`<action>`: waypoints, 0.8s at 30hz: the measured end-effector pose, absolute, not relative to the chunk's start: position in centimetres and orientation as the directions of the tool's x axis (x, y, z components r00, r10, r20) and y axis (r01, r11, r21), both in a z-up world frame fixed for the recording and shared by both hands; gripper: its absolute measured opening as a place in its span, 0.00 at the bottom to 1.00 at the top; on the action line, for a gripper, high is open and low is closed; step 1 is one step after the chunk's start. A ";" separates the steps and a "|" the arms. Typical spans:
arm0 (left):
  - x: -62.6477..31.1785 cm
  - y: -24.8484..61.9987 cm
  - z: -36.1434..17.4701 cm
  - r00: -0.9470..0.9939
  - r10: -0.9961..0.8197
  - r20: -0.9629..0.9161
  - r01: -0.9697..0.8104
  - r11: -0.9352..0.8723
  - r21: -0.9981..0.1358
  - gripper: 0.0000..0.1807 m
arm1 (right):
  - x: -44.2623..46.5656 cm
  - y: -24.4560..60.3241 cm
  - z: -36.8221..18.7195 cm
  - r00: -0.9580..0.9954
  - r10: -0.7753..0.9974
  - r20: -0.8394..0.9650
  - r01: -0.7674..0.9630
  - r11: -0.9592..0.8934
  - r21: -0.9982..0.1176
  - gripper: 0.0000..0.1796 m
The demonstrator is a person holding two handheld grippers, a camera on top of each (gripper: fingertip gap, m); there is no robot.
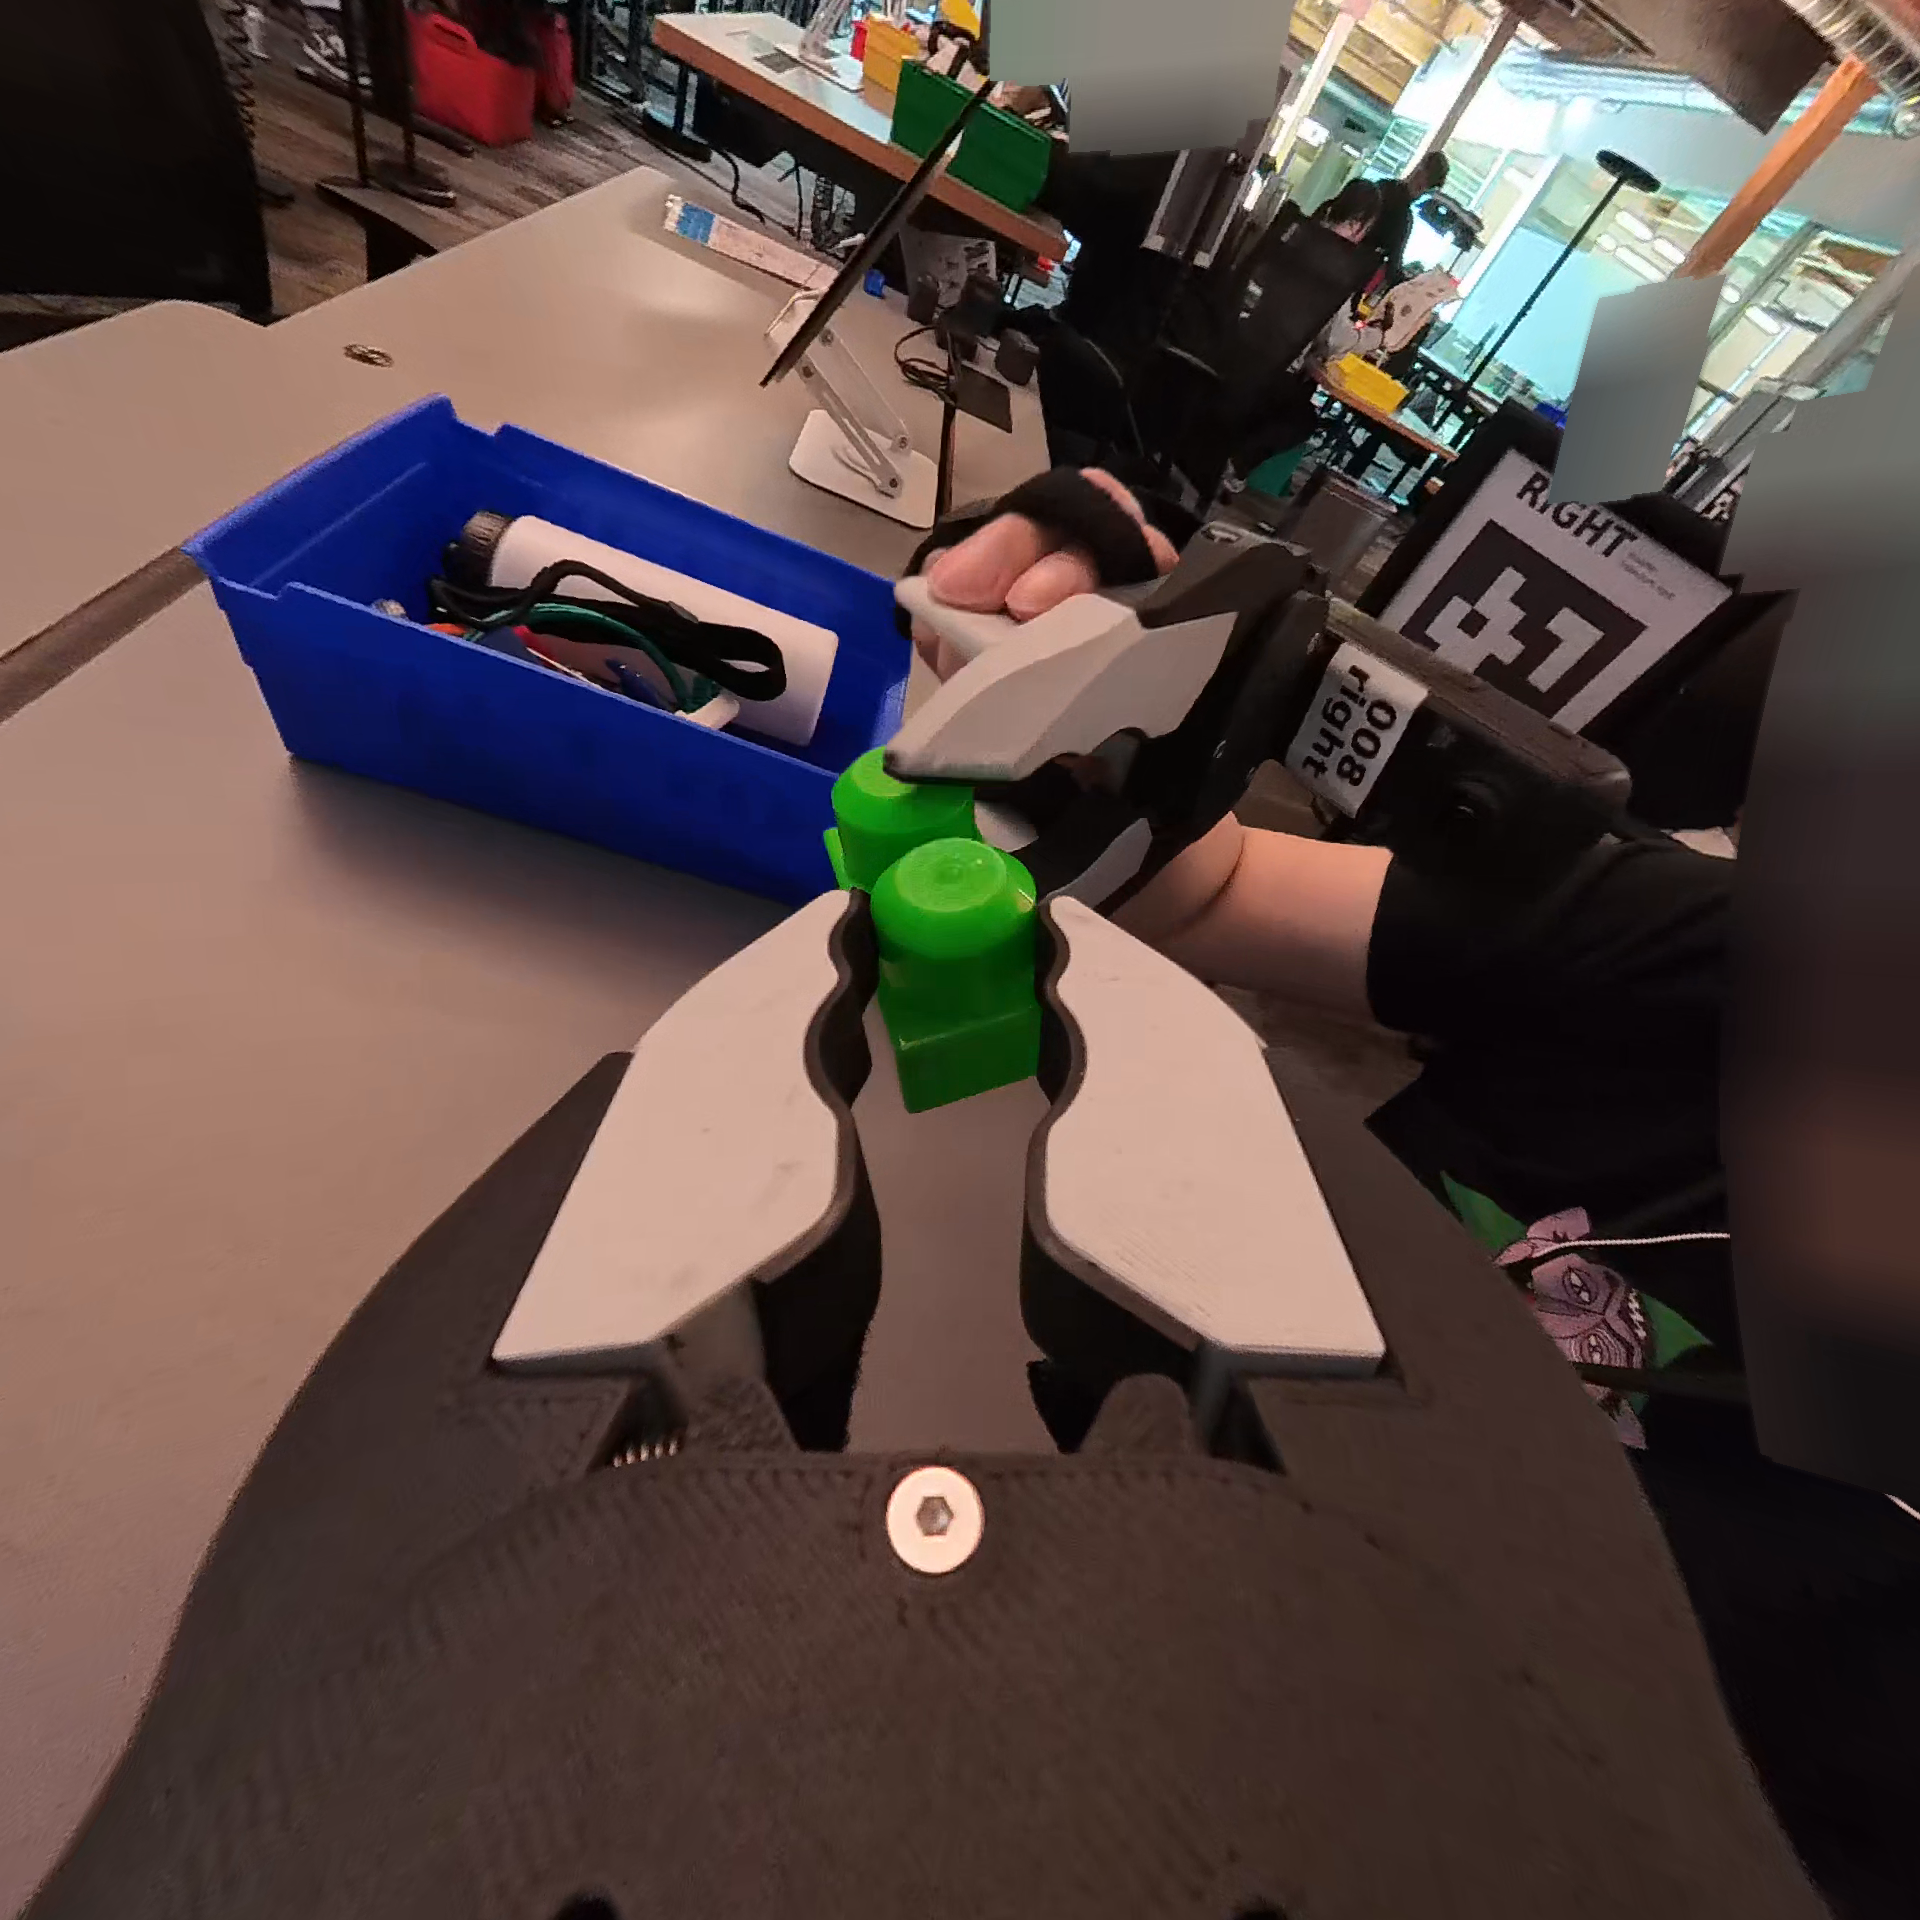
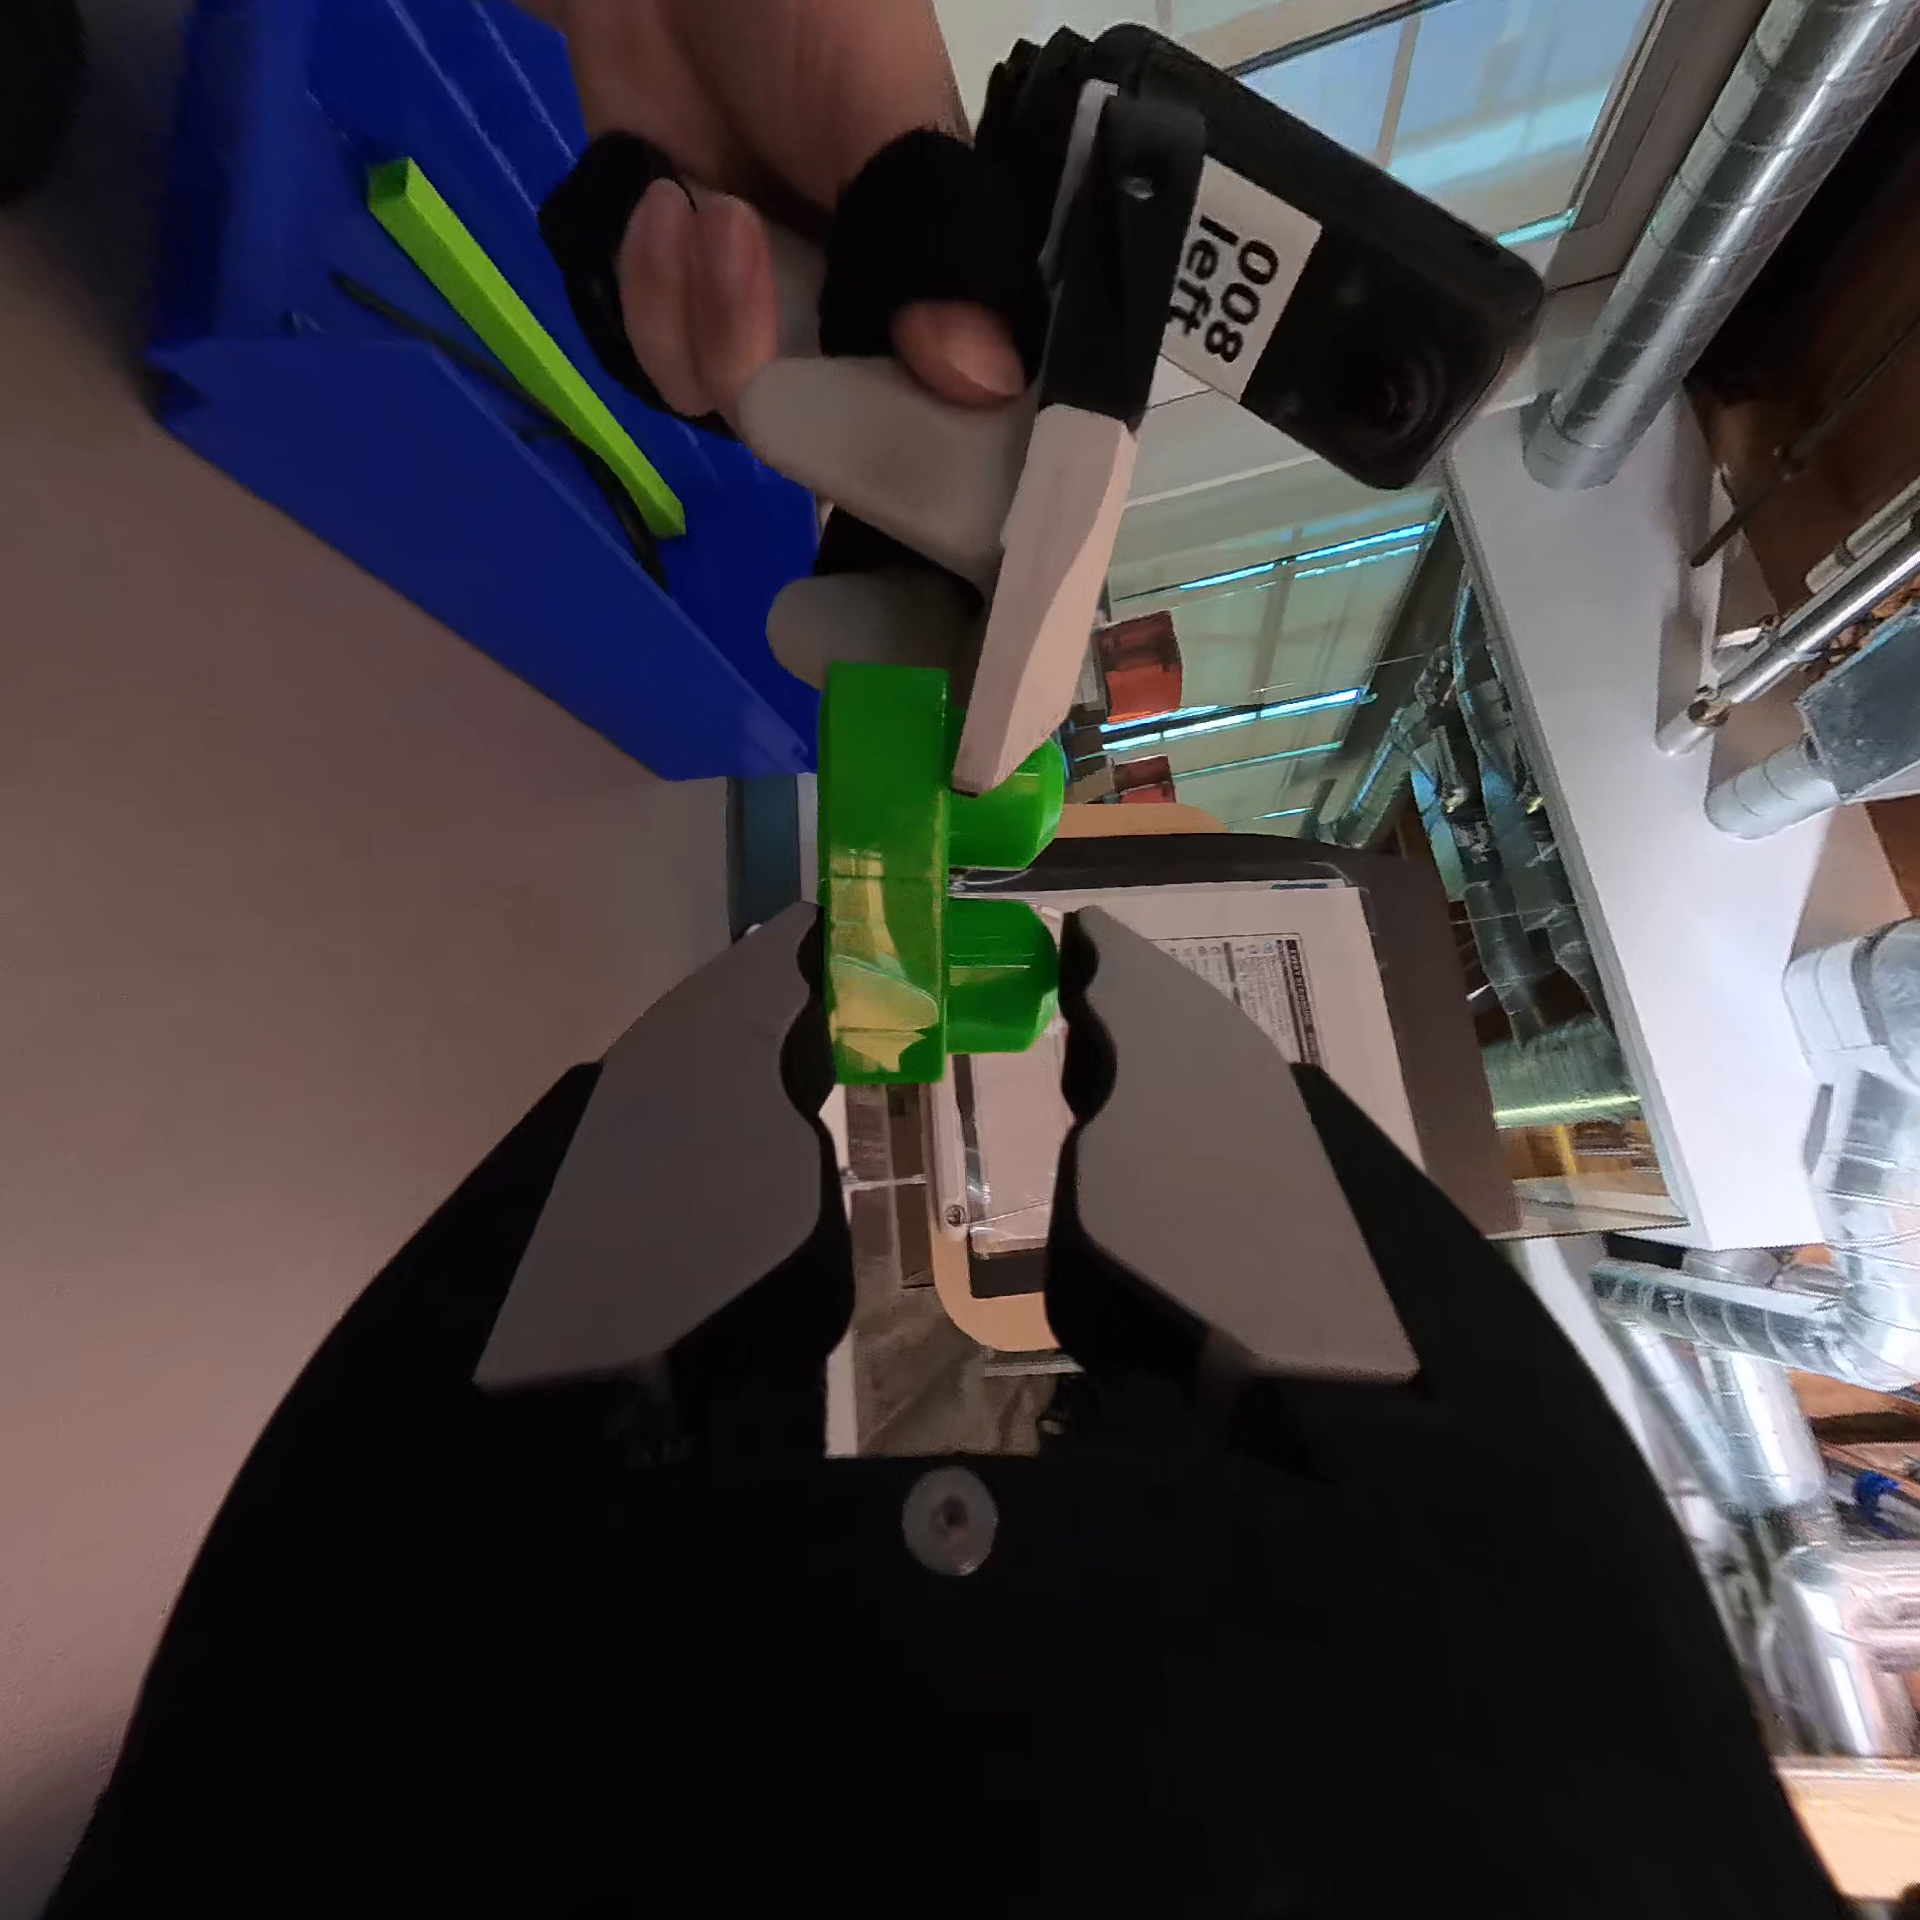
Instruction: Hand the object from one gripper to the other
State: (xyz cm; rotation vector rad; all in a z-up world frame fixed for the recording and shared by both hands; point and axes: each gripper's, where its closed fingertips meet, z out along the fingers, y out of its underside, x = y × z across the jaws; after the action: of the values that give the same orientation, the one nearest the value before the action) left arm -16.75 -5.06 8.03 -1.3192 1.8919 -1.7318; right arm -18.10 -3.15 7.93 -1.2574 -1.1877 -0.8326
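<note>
**Green brick caught between two grips over the table**

The green two-stud brick hangs in mid-air just in front of the blue bin, above the grey table, with both my grippers on it. My left gripper is clenched on one stud, a pad on each side. My right gripper closes across the other half, one finger on the flat base and one on the stud top.

The risk lies in the release. If my left fingers let go before the right pair truly bites, the brick may pivot on that rounded stud top and drop to the table or into the bin. If both stay clamped while my hands drift apart, it may twist out of one grip.

How firmly the right pads press, I cannot tell. In the left wrist view, my right gripper's lower finger is hidden beneath the brick. The bin's contents, a white cylinder among dark cords, are only partly legible.
</note>
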 end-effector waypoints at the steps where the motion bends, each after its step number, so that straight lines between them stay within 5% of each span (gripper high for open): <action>1: -16.7 -5.0 8.1 -0.556 -0.742 0.374 -0.433 -0.125 -0.893 0.16 | -18.0 -3.1 8.0 0.256 0.146 0.956 0.946 0.166 -0.278 0.24; 7: -16.8 -4.7 9.9 -0.574 -0.715 0.400 -0.370 -0.210 -0.905 0.16 | -17.9 -3.7 9.1 0.367 0.124 0.922 0.910 0.157 -0.384 0.23; 10: -16.9 -2.4 12.1 -0.537 -0.747 0.391 -0.248 -0.304 -0.920 0.34 | -16.3 -3.9 11.6 0.574 0.110 0.812 0.791 0.180 -0.584 0.23; 12: -17.2 -0.6 13.4 -0.509 -0.801 0.316 -0.126 -0.294 -0.948 0.38 | -14.9 -4.2 13.4 0.756 0.147 0.638 0.609 0.202 -0.767 0.23; 15: -17.6 1.0 14.6 -0.420 -0.891 0.171 0.018 -0.196 -0.980 0.41 | -12.6 -4.7 15.8 0.930 0.324 0.171 0.097 0.233 -0.968 0.23; 17: -17.4 1.9 14.8 -0.307 -0.950 0.046 0.082 -0.075 -0.994 0.43 | -10.6 -4.8 16.6 0.867 0.468 -0.170 -0.289 0.195 -0.937 0.23; 20: -17.0 2.3 15.2 -0.161 -0.985 -0.059 0.134 0.037 -0.990 0.36 | -6.2 -3.9 15.8 0.612 0.571 -0.547 -0.709 0.091 -0.699 0.23; 24: -15.5 2.0 13.7 -0.007 -0.974 -0.228 0.084 0.227 -0.970 0.41 | -3.8 -2.0 12.9 0.274 0.618 -0.737 -0.917 -0.063 -0.394 0.23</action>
State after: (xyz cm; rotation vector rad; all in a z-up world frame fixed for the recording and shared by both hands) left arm -15.53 1.96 13.74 -0.9721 1.2603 -1.0885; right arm -3.79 -2.02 12.89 -1.0028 0.3809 1.3074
